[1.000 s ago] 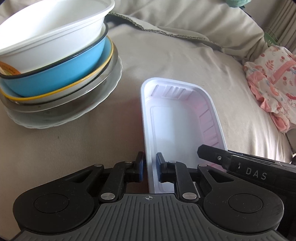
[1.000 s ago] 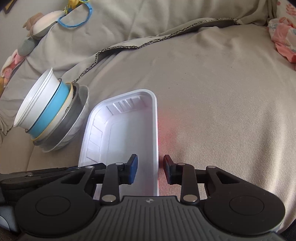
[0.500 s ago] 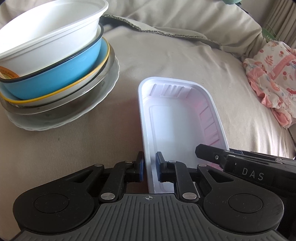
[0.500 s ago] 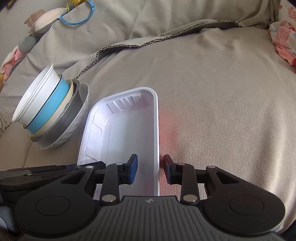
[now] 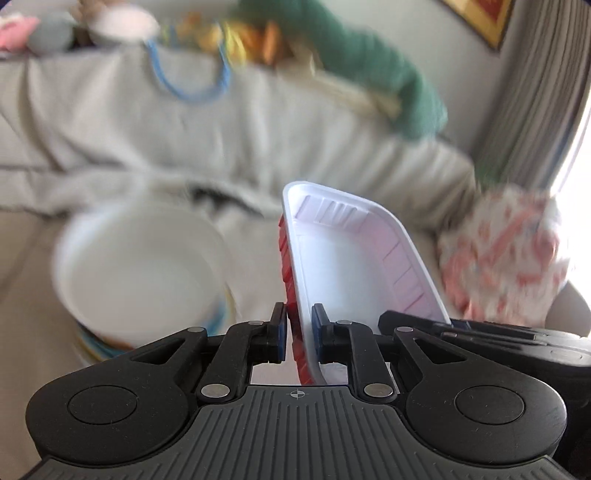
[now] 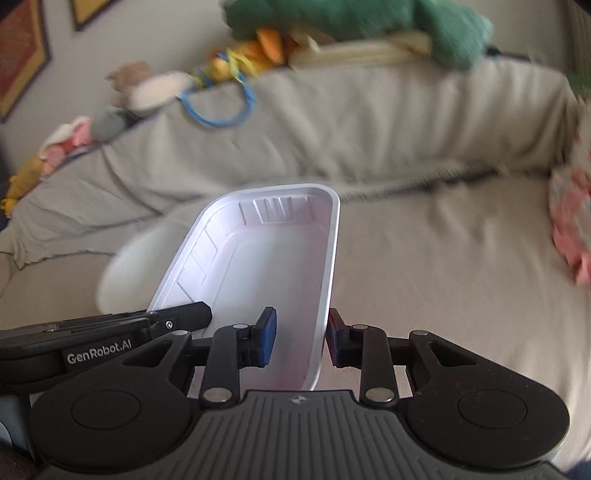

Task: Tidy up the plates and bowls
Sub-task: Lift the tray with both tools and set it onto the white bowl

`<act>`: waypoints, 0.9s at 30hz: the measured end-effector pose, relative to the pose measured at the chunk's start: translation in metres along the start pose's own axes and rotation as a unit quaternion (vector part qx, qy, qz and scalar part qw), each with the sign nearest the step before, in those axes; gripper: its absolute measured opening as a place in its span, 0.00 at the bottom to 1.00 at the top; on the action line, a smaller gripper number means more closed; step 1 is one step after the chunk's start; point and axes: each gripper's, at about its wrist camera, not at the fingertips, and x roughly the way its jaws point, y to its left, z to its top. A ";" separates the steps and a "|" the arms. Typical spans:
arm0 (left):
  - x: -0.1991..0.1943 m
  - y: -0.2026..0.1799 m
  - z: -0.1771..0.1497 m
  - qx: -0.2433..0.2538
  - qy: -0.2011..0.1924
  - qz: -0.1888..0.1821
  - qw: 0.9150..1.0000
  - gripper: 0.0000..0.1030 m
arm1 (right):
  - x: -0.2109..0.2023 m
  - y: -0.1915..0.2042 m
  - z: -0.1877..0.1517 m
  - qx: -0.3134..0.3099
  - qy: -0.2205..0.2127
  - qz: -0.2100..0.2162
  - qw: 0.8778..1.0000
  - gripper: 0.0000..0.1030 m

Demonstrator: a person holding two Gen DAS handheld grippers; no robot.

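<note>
Fingers of the left gripper [image 5: 298, 330] were pinched narrow on the left wall of the white rectangular tray [image 5: 343, 254], one pad outside against its red underside and one inside. The right gripper [image 6: 300, 338] straddled the tray's right wall [image 6: 325, 288]; its outer finger touched the rim, while a gap showed between the inner blue pad [image 6: 266, 339] and the wall, so I could not tell whether it truly clamped. Held between both tools, the tray was lifted off the beige couch cover [image 6: 443, 266] and tilted, its far end raised, just to the right of the stack of bowls [image 5: 140, 273]. That stack, topped by a white bowl with blue and yellow rims below, was blurred. To the right lay a pink floral cloth [image 5: 502, 258]. Along the sofa back, smeared by motion, sat a green plush item [image 6: 369, 18], a blue ring [image 6: 218, 103] and other soft toys.
</note>
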 end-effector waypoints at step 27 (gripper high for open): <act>0.017 0.164 0.034 -0.202 -0.031 -0.035 0.978 0.23 | 0.119 0.112 0.052 -0.075 0.050 -0.001 0.996 0.28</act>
